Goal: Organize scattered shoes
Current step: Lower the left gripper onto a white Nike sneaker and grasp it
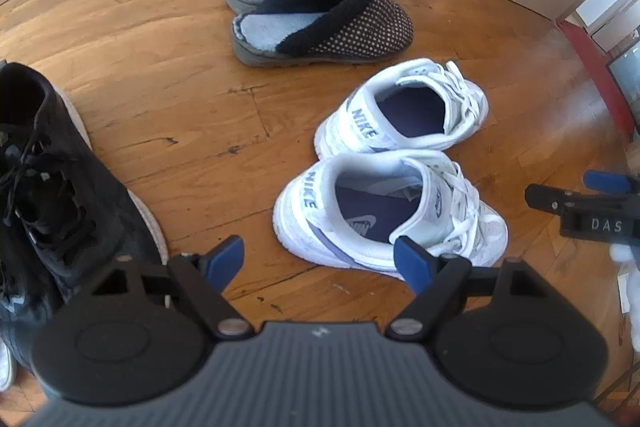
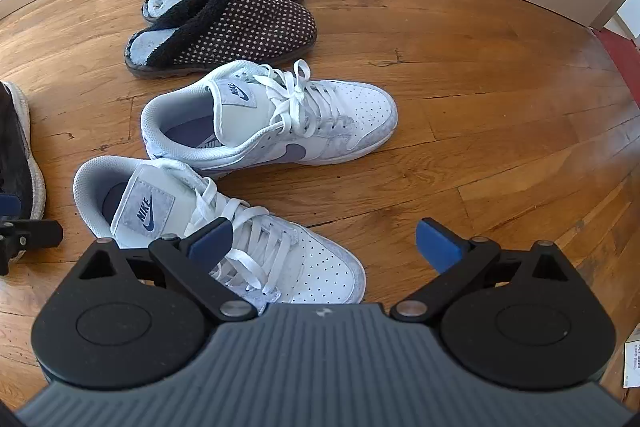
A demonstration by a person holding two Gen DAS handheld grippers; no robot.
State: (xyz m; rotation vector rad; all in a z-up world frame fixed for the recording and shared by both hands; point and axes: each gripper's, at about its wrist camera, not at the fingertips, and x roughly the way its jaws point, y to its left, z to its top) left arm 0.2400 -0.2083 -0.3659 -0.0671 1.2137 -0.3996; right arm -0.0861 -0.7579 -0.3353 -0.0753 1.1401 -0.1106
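Open hand-held gripper (image 2: pixel 324 245) over white sneaker (image 2: pixel 224 223)

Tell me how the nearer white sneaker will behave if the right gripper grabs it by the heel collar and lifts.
The nearer white sneaker looks structured, with a thick sole, so it should probably hold its shape. Held by the padded collar, the longer toe end would likely dip. Its tied laces probably will not dangle. The right gripper is open and holds nothing.

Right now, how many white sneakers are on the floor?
2. The near white sneaker lies just ahead of the right gripper; the far white sneaker is beyond it, beside the dotted slippers. More could lie outside view.
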